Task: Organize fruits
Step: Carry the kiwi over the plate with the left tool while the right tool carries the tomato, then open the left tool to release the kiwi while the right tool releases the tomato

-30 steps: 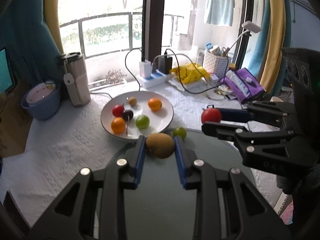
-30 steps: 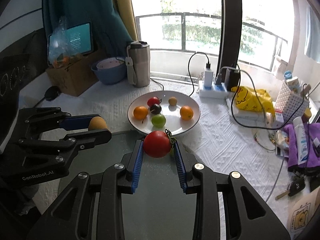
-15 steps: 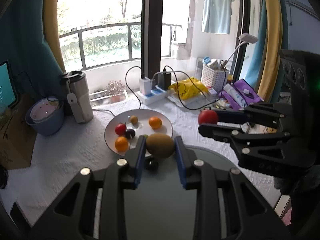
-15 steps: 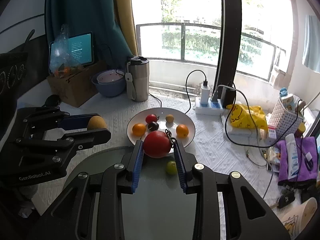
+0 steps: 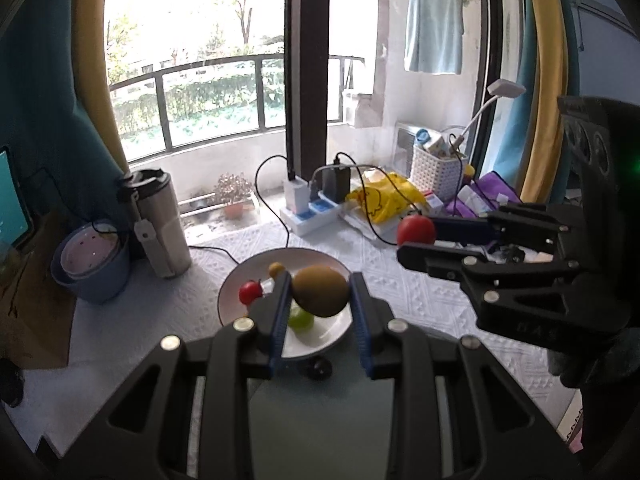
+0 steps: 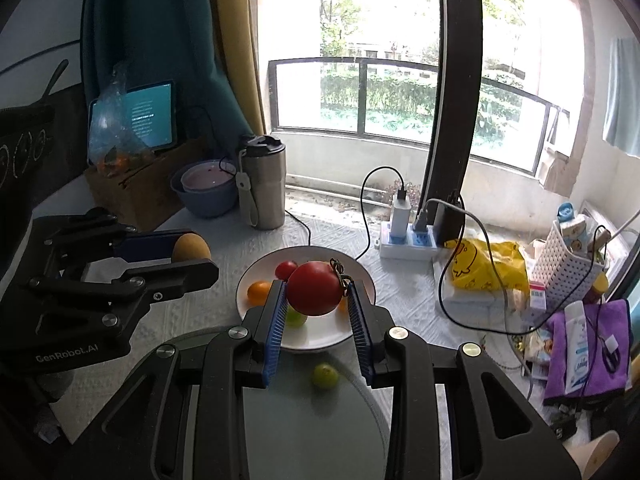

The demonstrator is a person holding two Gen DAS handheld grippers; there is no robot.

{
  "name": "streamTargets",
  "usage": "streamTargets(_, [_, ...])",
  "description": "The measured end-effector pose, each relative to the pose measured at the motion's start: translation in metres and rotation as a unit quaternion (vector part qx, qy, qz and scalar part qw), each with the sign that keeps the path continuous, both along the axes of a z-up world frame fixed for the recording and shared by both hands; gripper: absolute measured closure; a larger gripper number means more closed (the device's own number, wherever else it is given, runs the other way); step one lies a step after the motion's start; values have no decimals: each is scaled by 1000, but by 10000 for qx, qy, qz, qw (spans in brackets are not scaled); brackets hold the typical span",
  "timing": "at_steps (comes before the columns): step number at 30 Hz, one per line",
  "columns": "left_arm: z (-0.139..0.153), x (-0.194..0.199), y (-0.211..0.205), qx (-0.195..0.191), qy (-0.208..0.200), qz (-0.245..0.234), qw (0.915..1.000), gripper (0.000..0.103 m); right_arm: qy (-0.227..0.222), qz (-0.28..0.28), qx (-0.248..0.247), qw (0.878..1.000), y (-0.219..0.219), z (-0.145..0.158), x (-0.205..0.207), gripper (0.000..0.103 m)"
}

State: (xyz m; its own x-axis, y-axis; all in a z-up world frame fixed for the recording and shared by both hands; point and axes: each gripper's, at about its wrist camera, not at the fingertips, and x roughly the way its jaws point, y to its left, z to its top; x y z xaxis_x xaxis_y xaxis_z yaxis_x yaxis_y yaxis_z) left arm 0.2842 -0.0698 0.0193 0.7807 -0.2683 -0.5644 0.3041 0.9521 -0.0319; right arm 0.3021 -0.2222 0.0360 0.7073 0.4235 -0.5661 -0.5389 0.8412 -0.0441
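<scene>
My left gripper (image 5: pixel 319 294) is shut on a brown kiwi (image 5: pixel 320 290), held in the air above the white plate (image 5: pixel 236 280). My right gripper (image 6: pixel 316 292) is shut on a red tomato (image 6: pixel 314 288) with a dry stem, also raised over the plate (image 6: pixel 324 336). Each gripper shows in the other's view: the right one with the tomato (image 5: pixel 416 230) at the right, the left one with the kiwi (image 6: pixel 191 247) at the left. On the plate lie a small red fruit (image 5: pixel 249 291), a yellow-brown one (image 5: pixel 276 269), a green one (image 5: pixel 301 319) and an orange one (image 6: pixel 259 291). A green fruit (image 6: pixel 325 375) lies on the grey round mat (image 6: pixel 312 412).
A steel tumbler (image 6: pixel 264 182) and a blue bowl (image 6: pixel 206 186) stand behind the plate at the left. A power strip with cables (image 6: pixel 408 236), a yellow bag (image 6: pixel 486 264), a white basket (image 6: pixel 566 258) and a purple cloth (image 6: pixel 588 340) crowd the right side. A small dark fruit (image 5: pixel 319 368) lies by the plate's near edge.
Both grippers have risen with their fruits still held. The plate and table look smaller and lower in both views, and the green fruit on the mat has come into sight below the right gripper.
</scene>
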Motion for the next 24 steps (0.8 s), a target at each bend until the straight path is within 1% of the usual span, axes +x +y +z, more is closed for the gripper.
streamTargets(6, [-8, 21, 2, -17, 61, -4, 10000, 73, 61, 13, -37, 10000, 3, -5, 19, 70])
streamTargets(11, [-21, 41, 4, -12, 183, 7, 9998, 73, 172, -14, -61, 9998, 5, -15, 37, 70])
streamTargets(24, [-64, 100, 8, -86, 505, -65, 9987, 73, 686, -60, -194, 9974, 10, -62, 87, 70])
